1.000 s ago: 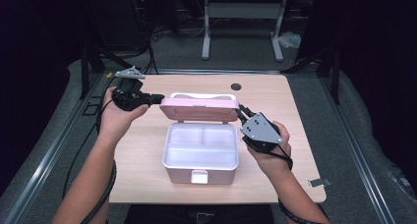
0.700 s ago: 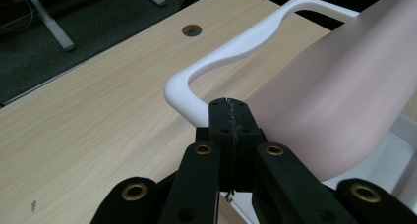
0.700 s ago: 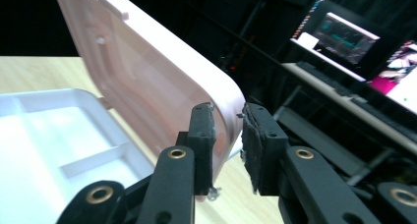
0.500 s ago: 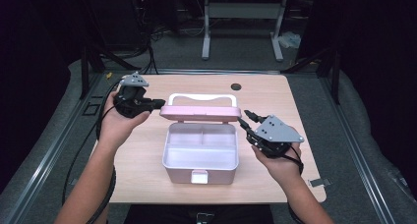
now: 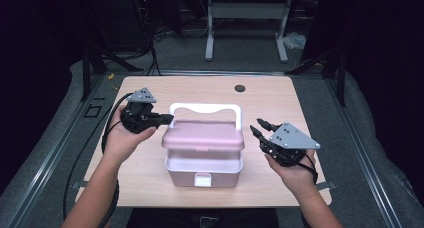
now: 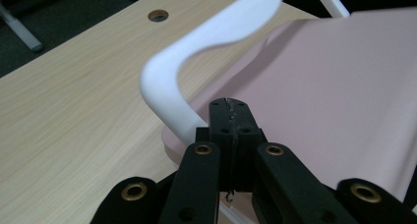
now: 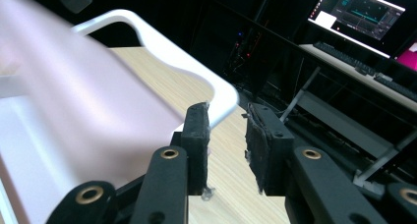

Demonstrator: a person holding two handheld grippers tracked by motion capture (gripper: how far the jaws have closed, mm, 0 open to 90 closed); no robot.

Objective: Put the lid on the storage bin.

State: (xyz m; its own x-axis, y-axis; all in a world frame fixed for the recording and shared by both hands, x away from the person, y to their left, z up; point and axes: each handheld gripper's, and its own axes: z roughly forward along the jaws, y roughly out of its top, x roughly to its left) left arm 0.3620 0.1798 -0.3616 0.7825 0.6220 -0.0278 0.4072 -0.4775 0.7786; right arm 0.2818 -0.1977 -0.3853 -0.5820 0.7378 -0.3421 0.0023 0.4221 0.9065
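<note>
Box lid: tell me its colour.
Pale pink. The lid shows best in the high view, under a white handle.

The box (image 5: 204, 174) stood in the middle of the surface (image 5: 310, 108), near its front edge. The lid (image 5: 203, 134) hung tilted over the box, its handle (image 5: 205, 109) at the far side. The left gripper (image 5: 162, 120) was at the lid's left end, the right gripper (image 5: 259, 127) just beside its right end. A round hole (image 5: 240, 88) lay behind the box.
</note>
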